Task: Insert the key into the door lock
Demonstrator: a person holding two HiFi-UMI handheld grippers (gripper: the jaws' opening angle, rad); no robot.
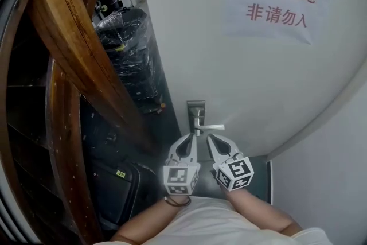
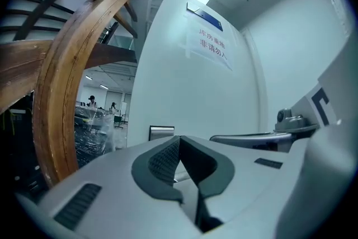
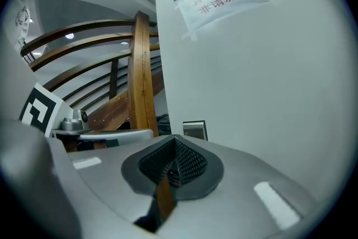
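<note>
A metal lock plate (image 1: 195, 111) with a lever handle (image 1: 212, 127) sits on the white door (image 1: 229, 66). Both grippers are held side by side just below the handle, pointing at the door. My left gripper (image 1: 194, 136) is shut, its pads meeting at the tip (image 2: 179, 138) with nothing between them. My right gripper (image 1: 210, 137) also has its jaws together at the tip (image 3: 175, 139). No key shows in any view. The lock plate (image 2: 161, 131) appears just over the left jaws and, as the lock plate (image 3: 194, 129), just over the right jaws.
A paper sign (image 1: 276, 0) with red characters hangs on the door. Curved wooden beams (image 1: 69, 49) rise close on the left. Plastic-wrapped goods (image 1: 129, 49) and a black case (image 1: 114, 186) stand beside them. A white wall (image 1: 332, 181) closes the right side.
</note>
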